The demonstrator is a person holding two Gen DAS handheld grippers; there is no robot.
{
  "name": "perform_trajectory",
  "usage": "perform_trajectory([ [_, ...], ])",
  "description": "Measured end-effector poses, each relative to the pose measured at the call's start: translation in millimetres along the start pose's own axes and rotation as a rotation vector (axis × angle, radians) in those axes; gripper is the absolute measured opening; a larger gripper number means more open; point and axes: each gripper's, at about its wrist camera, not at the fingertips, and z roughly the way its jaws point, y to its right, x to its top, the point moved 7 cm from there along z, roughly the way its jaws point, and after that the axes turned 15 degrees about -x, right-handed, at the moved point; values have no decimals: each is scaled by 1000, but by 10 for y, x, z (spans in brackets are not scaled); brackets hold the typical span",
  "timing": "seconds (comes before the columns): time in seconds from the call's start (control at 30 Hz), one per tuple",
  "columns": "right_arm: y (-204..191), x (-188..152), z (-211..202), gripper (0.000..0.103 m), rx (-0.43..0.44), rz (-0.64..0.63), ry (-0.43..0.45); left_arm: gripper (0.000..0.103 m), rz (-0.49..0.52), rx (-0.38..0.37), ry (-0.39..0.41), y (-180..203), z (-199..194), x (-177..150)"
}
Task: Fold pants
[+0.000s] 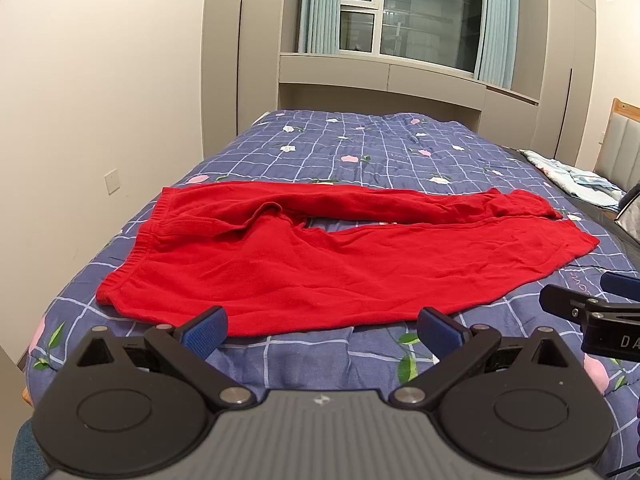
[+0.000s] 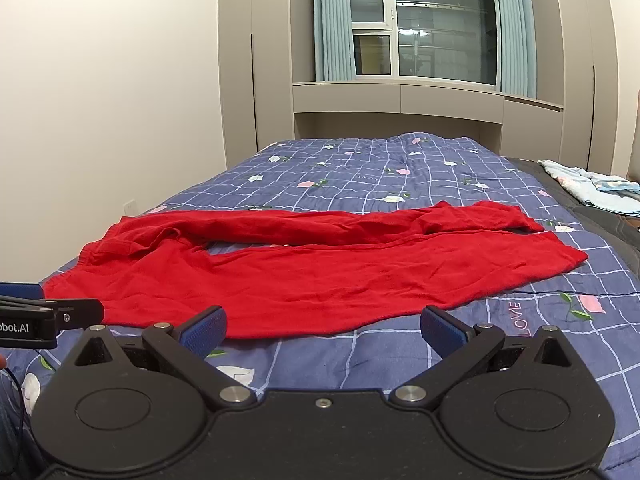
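Observation:
Red pants [image 1: 320, 264] lie spread across the bed, waistband at the left, both legs running to the right with a narrow gap between them; the same pants [image 2: 320, 280] fill the middle of the right wrist view. My left gripper [image 1: 322, 330] is open just short of the pants' near edge, nothing between its blue pads. My right gripper [image 2: 324, 330] is also open at the near edge of the lower leg, empty. The right gripper's tip [image 1: 592, 312] shows at the right of the left wrist view; the left gripper's tip [image 2: 48, 316] shows at the left of the right wrist view.
The bed carries a blue checked quilt with flowers [image 1: 360, 148]. A pale folded cloth [image 2: 592, 188] lies at the far right of the bed. A wall stands close on the left, with cabinets and a window [image 2: 424, 24] beyond the bed.

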Motion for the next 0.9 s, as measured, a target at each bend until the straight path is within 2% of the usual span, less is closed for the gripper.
perform_trajectory([
  [0.9, -27, 44, -3, 103, -4, -19, -16, 103, -13, -11, -14, -28, 25, -3],
])
